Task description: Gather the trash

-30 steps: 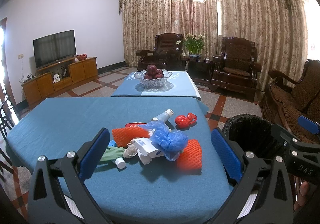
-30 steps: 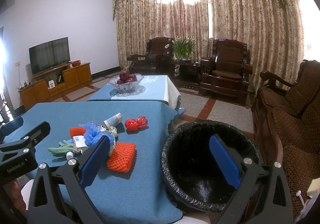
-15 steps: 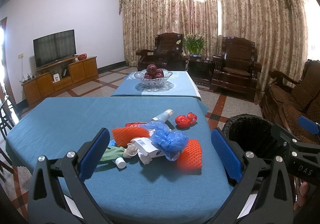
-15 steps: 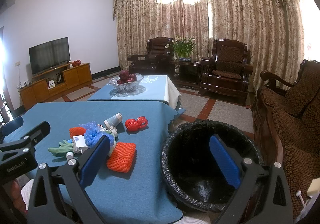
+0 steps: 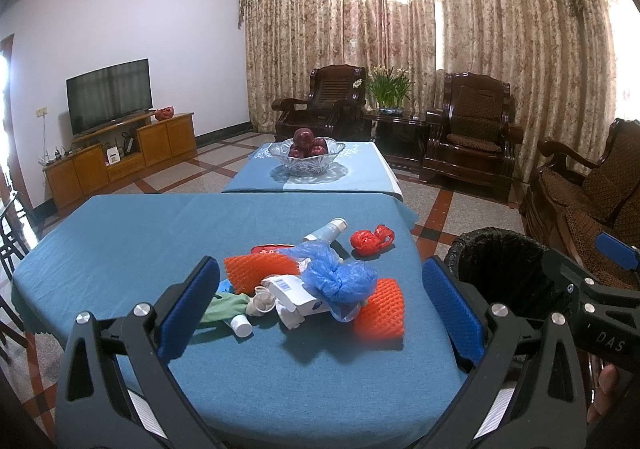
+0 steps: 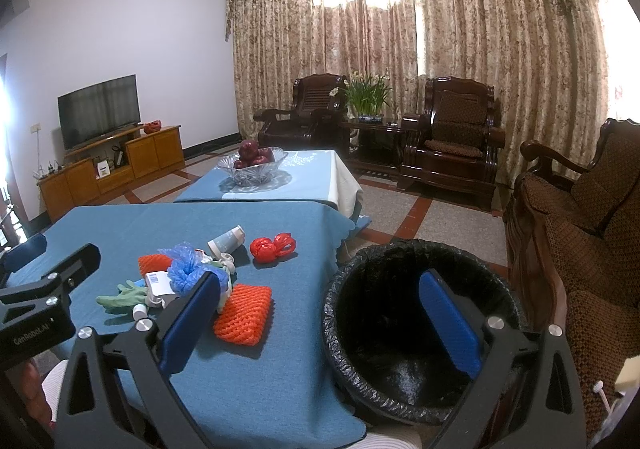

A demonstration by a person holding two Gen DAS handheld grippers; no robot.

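A pile of trash lies on the blue table: a crumpled blue plastic bag, two orange foam nets, a white labelled packet, a green glove, a white tube and a red bag. My left gripper is open and empty, above the table's near side, in front of the pile. My right gripper is open and empty, held over the near rim of the black-lined bin. The bin also shows in the left wrist view, right of the table.
A second blue table carries a glass fruit bowl of red apples. Dark wooden armchairs and a sofa stand behind and right of the bin. A TV on a wooden cabinet stands by the left wall.
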